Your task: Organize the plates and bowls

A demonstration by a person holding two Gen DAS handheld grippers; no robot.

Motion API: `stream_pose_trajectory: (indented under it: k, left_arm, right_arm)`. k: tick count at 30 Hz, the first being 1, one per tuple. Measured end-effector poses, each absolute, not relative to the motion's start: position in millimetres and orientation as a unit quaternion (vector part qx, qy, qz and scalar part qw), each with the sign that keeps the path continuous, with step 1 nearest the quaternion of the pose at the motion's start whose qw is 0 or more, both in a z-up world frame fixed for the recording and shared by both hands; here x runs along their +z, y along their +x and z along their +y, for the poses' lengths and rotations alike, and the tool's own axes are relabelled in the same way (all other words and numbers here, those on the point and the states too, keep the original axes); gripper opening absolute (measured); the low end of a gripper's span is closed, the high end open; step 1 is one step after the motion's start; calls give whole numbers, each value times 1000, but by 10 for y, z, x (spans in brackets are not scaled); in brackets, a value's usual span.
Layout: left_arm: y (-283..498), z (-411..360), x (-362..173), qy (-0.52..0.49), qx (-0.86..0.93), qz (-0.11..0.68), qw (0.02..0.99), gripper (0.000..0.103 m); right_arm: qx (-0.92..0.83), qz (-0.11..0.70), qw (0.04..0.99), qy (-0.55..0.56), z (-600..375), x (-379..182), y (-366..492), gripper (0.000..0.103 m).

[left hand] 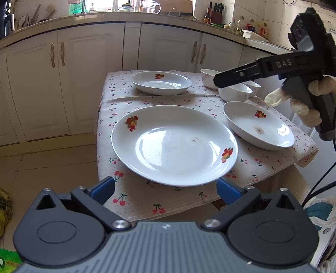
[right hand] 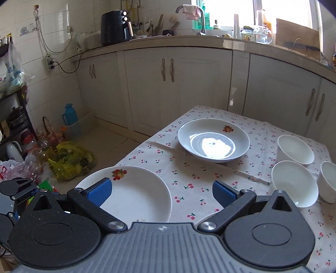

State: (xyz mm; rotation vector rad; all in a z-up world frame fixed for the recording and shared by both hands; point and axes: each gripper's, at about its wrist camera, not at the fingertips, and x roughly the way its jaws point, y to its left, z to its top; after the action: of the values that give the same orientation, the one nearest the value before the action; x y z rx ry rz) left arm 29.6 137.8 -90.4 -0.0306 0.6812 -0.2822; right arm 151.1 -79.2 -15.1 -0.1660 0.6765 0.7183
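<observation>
**Bright daylight, fisheye curve, glare on the china**

Daylight pours from the overexposed window point(right hand: 283, 12) above the counter. Its reflection blazes white in the far plate point(right hand: 213, 140); softer highlights streak the near plate point(left hand: 174, 145). Cabinet lines bow toward the edges, corners darken, and focus stays sharp.

Cherry-print tablecloth point(right hand: 189, 178); air fryer point(right hand: 115, 27) on counter point(right hand: 189, 40).

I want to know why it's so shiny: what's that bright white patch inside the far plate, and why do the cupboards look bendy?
Right wrist view: the patch in the far plate is glare from the bright window. Left wrist view: softer highlights on the near plate. Both views: the fisheye lens curves the cupboards and counter edge.
</observation>
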Motion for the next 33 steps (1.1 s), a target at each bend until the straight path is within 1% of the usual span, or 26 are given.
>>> stream_pose_trajectory:
  k: [3,7,10,13,16,18,23,33]
  left_arm:
    - [323,1404,-946,-4,-151,331,932,102]
    - [367,1346,-991,33,-170,327,929,102]
    - [404,1324,-1028,43,-187,330,924,102]
    - [451,1323,-1057,46,-195,332,922,102]
    - [497,1323,-1077,47,-204,334,919,102]
    - [526,1327,-1084,47,-207,333,919,102]
    - [582,1350,-1099,43,-211,335,917,102]
    - [636,1346,-1101,51,-225,337,913,102]
  right_arm:
    - [350,353,863,-90,-686,-265,1623,103]
    - [367,371,845,-116,-558,-404,1706,103]
    - [380,389,831,-121,-492,-478,1783,103]
    - [390,410,817,-112,-446,-546,1894,101]
    - [397,435,802,-100,-415,-623,2012,94]
    - [398,448,794,-96,-392,-669,2077,87]
    - [403,465,783,-89,-360,-731,2162,80]
    - [412,480,770,-80,-296,-799,2256,74]
